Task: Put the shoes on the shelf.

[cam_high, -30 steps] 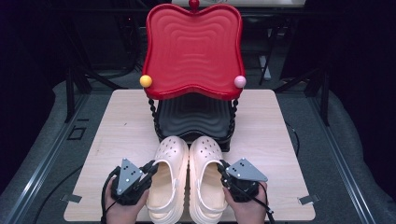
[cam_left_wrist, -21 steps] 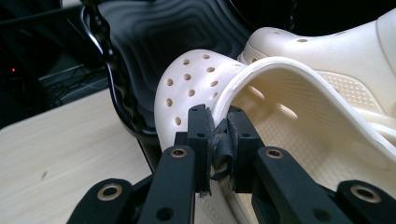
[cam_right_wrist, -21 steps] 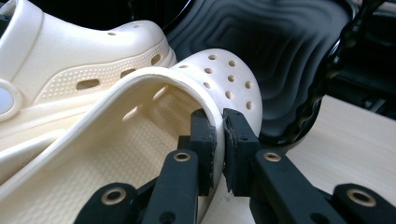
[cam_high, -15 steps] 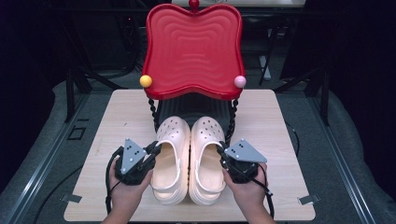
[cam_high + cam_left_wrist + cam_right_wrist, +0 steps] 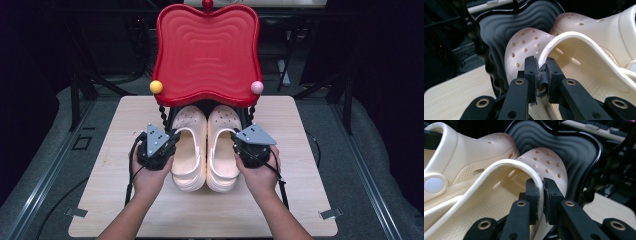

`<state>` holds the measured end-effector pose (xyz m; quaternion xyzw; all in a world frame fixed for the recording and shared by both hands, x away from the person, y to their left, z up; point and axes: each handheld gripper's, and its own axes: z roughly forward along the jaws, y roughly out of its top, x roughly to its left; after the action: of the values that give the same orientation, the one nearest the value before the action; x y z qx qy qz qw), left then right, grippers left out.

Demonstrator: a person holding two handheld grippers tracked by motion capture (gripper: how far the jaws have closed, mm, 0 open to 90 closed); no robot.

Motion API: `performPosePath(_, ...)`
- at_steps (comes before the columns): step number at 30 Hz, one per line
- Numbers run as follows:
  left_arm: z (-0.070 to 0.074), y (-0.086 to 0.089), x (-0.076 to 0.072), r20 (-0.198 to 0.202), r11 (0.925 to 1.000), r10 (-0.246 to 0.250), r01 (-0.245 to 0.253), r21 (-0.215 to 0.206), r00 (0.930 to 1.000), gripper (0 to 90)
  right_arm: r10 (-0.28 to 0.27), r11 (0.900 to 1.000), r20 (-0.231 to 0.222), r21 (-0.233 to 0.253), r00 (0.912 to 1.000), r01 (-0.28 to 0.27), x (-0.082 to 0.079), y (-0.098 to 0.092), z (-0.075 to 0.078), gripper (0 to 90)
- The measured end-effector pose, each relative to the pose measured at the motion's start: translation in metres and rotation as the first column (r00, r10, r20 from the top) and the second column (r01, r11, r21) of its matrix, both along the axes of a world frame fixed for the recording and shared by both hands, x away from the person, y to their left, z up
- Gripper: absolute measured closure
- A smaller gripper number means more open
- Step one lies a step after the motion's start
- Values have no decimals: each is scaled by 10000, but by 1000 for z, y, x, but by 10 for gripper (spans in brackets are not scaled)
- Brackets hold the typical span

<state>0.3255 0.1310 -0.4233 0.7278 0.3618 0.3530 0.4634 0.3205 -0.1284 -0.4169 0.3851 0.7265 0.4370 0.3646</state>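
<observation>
Left gripper (image 5: 159, 148) pinching outer rim of left cream perforated foam clog (image 5: 190, 145); right gripper (image 5: 252, 146) clamped on outer rim of right cream perforated foam clog (image 5: 223, 145). Pushed forward from the near edge within the last second, toes now under the red wavy plastic top tray (image 5: 206, 52), onto the black wavy lower shelf (image 5: 564, 147). Likely nearly shelved. Beaded black posts (image 5: 163, 116) tight beside both grippers; bare light wooden table (image 5: 300, 200) behind for retreat.

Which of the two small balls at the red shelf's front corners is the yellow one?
The yellow ball sits at the red shelf's left front corner, above the left gripper; the pink ball is opposite.
</observation>
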Motion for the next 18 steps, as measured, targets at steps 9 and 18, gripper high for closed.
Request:
performPosePath(9, -12, -9, 25, 153, 9999, 137, -137, 10, 9998, 813, -202, 9997, -9, 131, 9998, 202, 28, 6, -14, 820)
performPosePath(18, -21, -12, 27, 306, 9997, -9, 1, 255, 9995, 790, -290, 9992, 302, -265, 9991, 298, 27, 15, -22, 773)
